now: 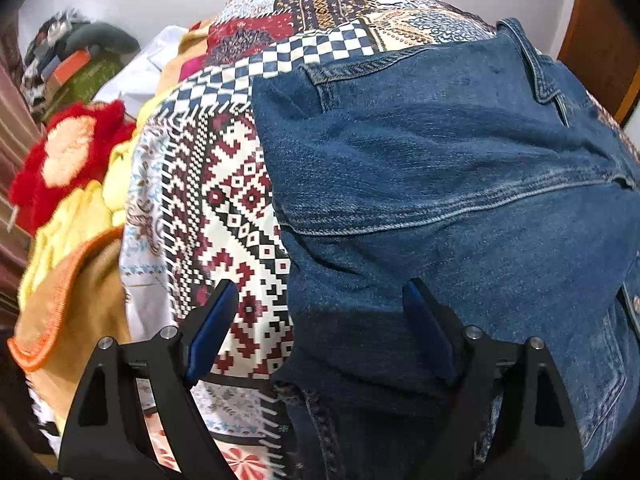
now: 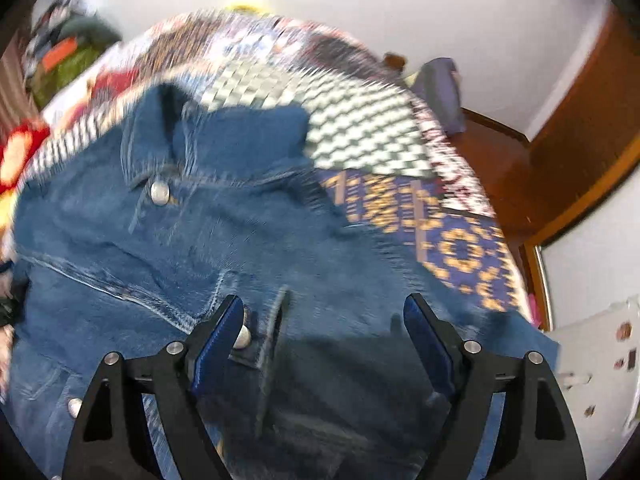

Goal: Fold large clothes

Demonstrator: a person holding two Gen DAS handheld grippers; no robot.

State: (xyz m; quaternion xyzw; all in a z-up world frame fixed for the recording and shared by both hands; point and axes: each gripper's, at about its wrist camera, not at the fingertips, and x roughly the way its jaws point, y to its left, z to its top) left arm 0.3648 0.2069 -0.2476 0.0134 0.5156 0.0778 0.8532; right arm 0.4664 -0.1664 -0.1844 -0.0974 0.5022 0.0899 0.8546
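Note:
A blue denim jacket (image 1: 460, 184) lies spread on a patterned bedspread (image 1: 224, 208). In the left wrist view my left gripper (image 1: 320, 292) hangs open over the jacket's left edge, one finger above the bedspread and the other above the denim, with nothing between the pads. In the blurred right wrist view the same denim jacket (image 2: 224, 240) lies front up, its collar at the top left and metal buttons showing. My right gripper (image 2: 324, 308) stands open just above the jacket's chest, and no cloth is between its fingers.
A heap of other clothes lies left of the jacket: a red fuzzy piece (image 1: 64, 152), yellow cloth (image 1: 80, 216) and an orange-trimmed tan piece (image 1: 68, 304). More piled items (image 1: 76, 64) sit at the far left. A wooden bed frame (image 2: 532, 200) borders the right side.

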